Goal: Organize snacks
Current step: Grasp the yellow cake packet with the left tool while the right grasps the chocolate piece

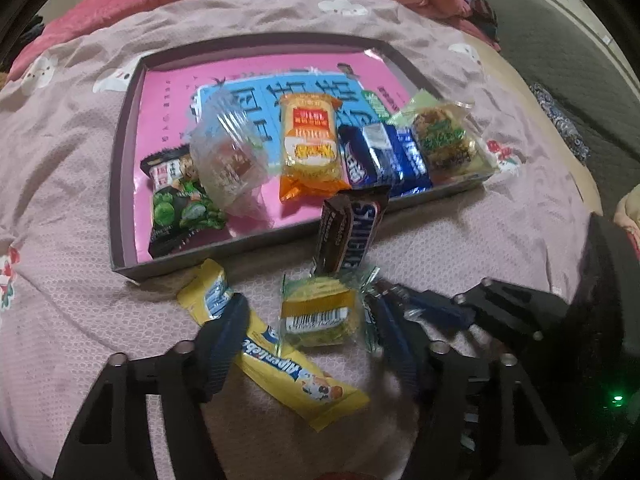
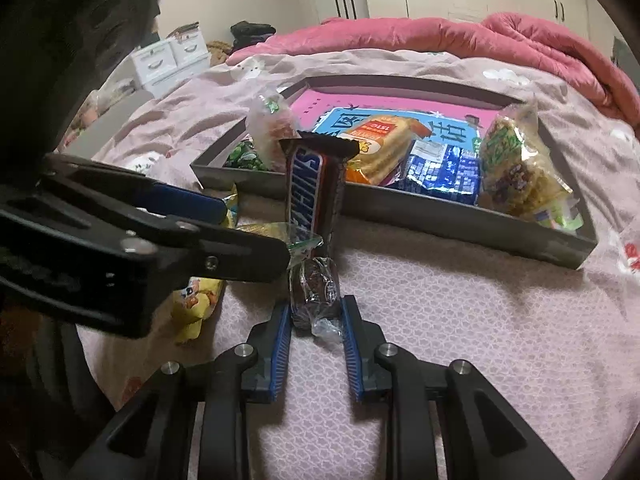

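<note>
A grey tray point(image 1: 120, 184) on the bed holds several snacks on a pink-and-blue book. A Snickers bar point(image 1: 348, 232) is lifted on end just in front of the tray. My right gripper point(image 2: 316, 312) is shut on the Snickers bar's point(image 2: 308, 200) lower end; it also shows in the left wrist view point(image 1: 424, 304). My left gripper point(image 1: 308, 320) is open around a small green-and-yellow cake pack point(image 1: 320, 312) on the bedspread. A yellow Alpenliebe pack point(image 1: 280, 356) lies under its left finger.
The tray point(image 2: 460, 220) holds a green pea bag point(image 1: 180, 200), a clear wrapped cake point(image 1: 228, 160), an orange cracker pack point(image 1: 308, 144), blue bars point(image 1: 384, 156) and a clear snack bag point(image 2: 516, 168). A red quilt point(image 2: 440, 36) lies behind. The pink bedspread point(image 2: 480, 320) surrounds everything.
</note>
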Demonstrator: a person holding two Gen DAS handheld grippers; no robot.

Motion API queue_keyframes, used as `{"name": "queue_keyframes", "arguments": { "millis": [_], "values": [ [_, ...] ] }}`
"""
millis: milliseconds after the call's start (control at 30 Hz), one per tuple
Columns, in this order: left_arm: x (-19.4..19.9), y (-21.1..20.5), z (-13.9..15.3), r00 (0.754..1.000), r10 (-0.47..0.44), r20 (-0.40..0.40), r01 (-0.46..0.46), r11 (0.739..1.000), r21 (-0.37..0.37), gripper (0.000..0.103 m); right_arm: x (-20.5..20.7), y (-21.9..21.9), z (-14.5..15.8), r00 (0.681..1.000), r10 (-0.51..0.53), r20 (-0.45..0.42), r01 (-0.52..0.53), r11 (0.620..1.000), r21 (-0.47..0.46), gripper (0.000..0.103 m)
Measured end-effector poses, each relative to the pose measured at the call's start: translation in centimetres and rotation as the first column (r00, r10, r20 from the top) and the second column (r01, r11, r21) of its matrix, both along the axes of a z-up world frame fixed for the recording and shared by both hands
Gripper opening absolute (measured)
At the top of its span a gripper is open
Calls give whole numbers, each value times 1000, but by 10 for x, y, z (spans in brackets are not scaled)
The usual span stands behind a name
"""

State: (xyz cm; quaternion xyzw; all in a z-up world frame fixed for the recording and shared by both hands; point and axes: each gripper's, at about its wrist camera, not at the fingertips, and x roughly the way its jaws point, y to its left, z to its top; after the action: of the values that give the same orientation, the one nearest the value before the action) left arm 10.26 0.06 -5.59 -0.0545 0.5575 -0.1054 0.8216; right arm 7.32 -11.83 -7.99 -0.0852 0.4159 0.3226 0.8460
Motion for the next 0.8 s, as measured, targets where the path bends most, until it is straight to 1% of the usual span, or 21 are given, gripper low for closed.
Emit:
{"name": "queue_keyframes", "arguments": {
  "millis": [100,200,267,300,467,633,700,800],
  "values": [
    [0,0,-6,1000,2,-17,-2,1000,-11,56,1,-13,3,999,-42,-1,42,999,-2,25],
    [1,-2,-9,1000,-1,-22,1,1000,-21,54,7,-28,7,995,-96,3,96,995,7,25],
    [2,-3,-12,1000,2,-27,-3,999,-35,46,12,-37,7,992,-127,-10,127,992,25,25],
    [2,-4,-15,999,0,-35,-1,999,-40,44,14,-40,7,990,-137,-17,137,990,33,25],
    [0,-15,-18,999,-25,-24,25,1000,6,44,18,-44,8,988,-152,-18,153,987,46,25],
    [1,-17,-20,1000,-6,-3,6,1000,8,44,14,-48,13,988,-156,-6,156,985,71,25],
    [0,-17,-19,1000,1,3,-1,1000,13,42,13,-49,16,988,-156,-1,156,984,86,25],
    [-1,-13,-17,1000,13,6,-13,1000,-4,40,12,-50,19,988,-156,5,155,983,97,25]
  ]
}}
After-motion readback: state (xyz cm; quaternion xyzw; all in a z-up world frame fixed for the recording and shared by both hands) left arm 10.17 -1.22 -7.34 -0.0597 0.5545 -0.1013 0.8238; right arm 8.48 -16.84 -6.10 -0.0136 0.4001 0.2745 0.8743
